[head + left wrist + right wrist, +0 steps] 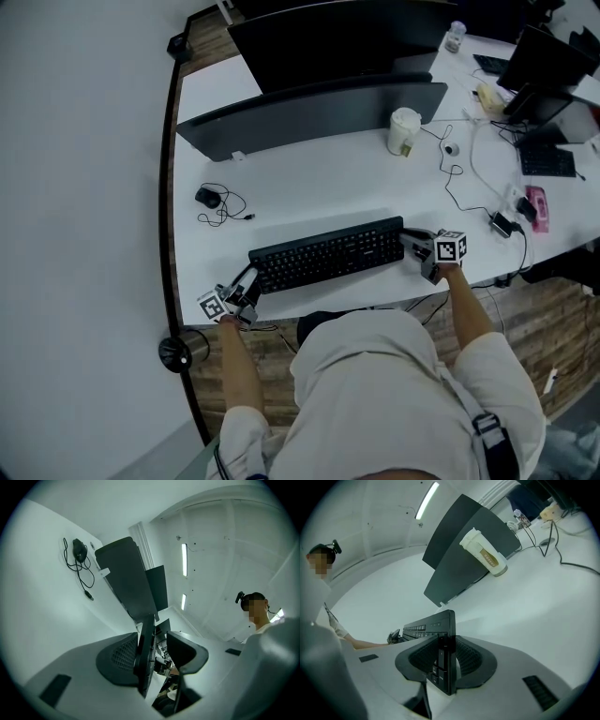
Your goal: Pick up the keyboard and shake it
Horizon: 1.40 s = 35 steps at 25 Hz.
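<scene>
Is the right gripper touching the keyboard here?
Touching. The right gripper view shows the end of the keyboard standing edge-on between the jaws of the right gripper, with both pads pressed against it and no gap on either side.

Black keyboard (326, 254), white desk (309, 178), cream cup (404, 130).

The keyboard (328, 253) looks matt black plastic, the desk (309, 178) smooth white, the floor (553, 319) wood-grained.

One keyboard (326, 253) at the table's (309, 183) near edge, one mouse (207, 197), one cup (404, 130), seemingly two monitors (309, 117) (337, 42).
</scene>
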### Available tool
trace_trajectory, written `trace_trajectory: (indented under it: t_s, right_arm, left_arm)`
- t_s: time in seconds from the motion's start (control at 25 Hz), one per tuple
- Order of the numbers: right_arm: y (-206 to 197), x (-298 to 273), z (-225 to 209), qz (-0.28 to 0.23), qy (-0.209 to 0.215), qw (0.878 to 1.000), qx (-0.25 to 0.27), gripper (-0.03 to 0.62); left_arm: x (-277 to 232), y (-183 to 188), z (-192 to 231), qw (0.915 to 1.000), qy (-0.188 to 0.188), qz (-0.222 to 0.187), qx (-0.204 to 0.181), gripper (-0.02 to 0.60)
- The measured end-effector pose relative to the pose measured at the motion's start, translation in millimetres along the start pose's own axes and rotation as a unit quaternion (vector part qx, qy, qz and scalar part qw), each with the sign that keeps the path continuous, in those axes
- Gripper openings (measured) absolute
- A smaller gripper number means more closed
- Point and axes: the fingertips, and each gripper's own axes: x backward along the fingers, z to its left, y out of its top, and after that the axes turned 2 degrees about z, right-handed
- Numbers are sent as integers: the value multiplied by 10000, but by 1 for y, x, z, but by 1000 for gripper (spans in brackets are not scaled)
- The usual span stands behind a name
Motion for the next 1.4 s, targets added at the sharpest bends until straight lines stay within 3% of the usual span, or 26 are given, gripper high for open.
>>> trace_trajectory:
  t_s: [0.16,0.36,0.64,0.8,0.96,1.2,1.4]
  right_arm:
    - [6,9,4,-660,600,9937,-682,141]
    - [34,18,16,-1800,1288,9637,-1495,141]
    - [36,14,20,-1617,1736,9447,-2265,124]
    - [41,14,20,-1491,1857,9365,-2573,92]
    - [49,21,25,-1442,2114,9302,-2632,91]
    - [62,32,34,-1608,2326,9218,-2651,109]
    - [59,28,38,-1492,2398,9149,-2886,115]
  left_arm:
    - [3,-1,3,9999,-32,-58,147,198]
    - [4,-4,8,9991,-45,-282,300,198]
    - [13,0,12,9983,27,-479,330,199]
    - [15,5,7,9966,-159,-710,388,199]
    - [14,4,2,9944,-425,-676,692,198]
    - [17,4,-4,9858,-878,-876,1135,186]
    - [17,13,-6,9684,-1275,-1354,1660,184]
